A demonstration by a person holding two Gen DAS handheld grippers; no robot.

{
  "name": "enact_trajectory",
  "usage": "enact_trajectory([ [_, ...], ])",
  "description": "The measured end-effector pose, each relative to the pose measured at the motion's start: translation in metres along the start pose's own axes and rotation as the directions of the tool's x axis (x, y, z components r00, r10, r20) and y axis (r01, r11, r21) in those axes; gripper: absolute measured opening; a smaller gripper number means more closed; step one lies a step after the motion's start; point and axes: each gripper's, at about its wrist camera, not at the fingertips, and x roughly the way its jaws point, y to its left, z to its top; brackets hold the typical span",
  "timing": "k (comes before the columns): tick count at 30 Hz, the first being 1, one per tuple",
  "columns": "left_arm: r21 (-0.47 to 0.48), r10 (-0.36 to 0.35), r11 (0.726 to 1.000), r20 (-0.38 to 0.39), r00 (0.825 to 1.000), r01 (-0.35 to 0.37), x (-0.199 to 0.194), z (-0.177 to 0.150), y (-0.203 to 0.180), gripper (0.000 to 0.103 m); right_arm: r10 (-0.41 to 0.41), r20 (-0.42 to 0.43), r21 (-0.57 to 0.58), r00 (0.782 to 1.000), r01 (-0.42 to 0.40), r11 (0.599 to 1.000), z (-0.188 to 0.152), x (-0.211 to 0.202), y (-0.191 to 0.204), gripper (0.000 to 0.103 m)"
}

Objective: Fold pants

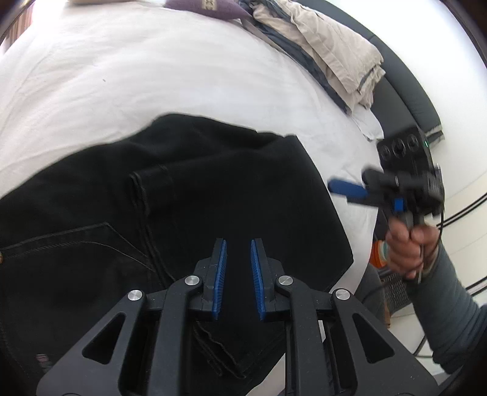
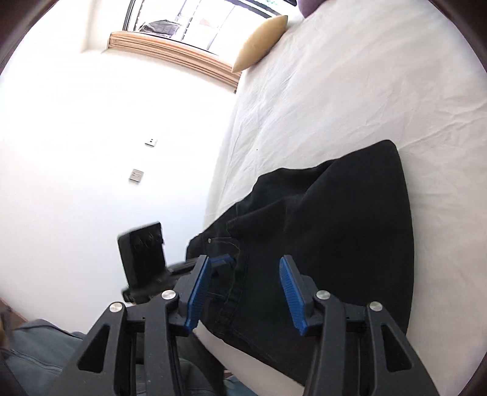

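Observation:
Black pants (image 1: 188, 195) lie folded on the white bed (image 1: 121, 76), with a back pocket and seams showing at the left. My left gripper (image 1: 238, 243) hovers just above the pants near their front edge, open with a narrow gap and empty. My right gripper (image 1: 347, 190) appears blurred at the right in the left wrist view, off the pants' right edge over the sheet. In the right wrist view the right gripper (image 2: 243, 262) is open wide and empty above the pants (image 2: 334, 228). The left gripper (image 2: 223, 262) shows behind its left finger.
A pile of beige and grey clothes (image 1: 328, 51) lies at the bed's far right. A purple cushion (image 1: 207, 7) and a tan pillow (image 2: 261, 42) sit at the far end. A white wall (image 2: 91, 137) with sockets and a window (image 2: 194, 21) are left of the bed.

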Motion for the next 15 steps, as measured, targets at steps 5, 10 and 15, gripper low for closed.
enact_trajectory([
  [5,0.000,0.002,1.000,-0.029,1.000,-0.002,0.023,-0.020,-0.003,0.016,0.023,-0.028,0.048,0.999,-0.022,0.999,0.045,0.021,-0.038,0.051],
  [10,-0.021,-0.032,0.999,-0.028,0.999,0.032,0.020,-0.022,0.002,0.016,0.095,-0.044,0.111,0.995,-0.089,0.990,0.041,0.027,-0.066,0.047],
  [15,0.059,-0.130,0.989,-0.045,0.990,0.133,0.019,-0.027,0.003,0.016,0.152,-0.069,0.116,0.986,-0.143,0.983,-0.009,0.008,-0.057,0.048],
])
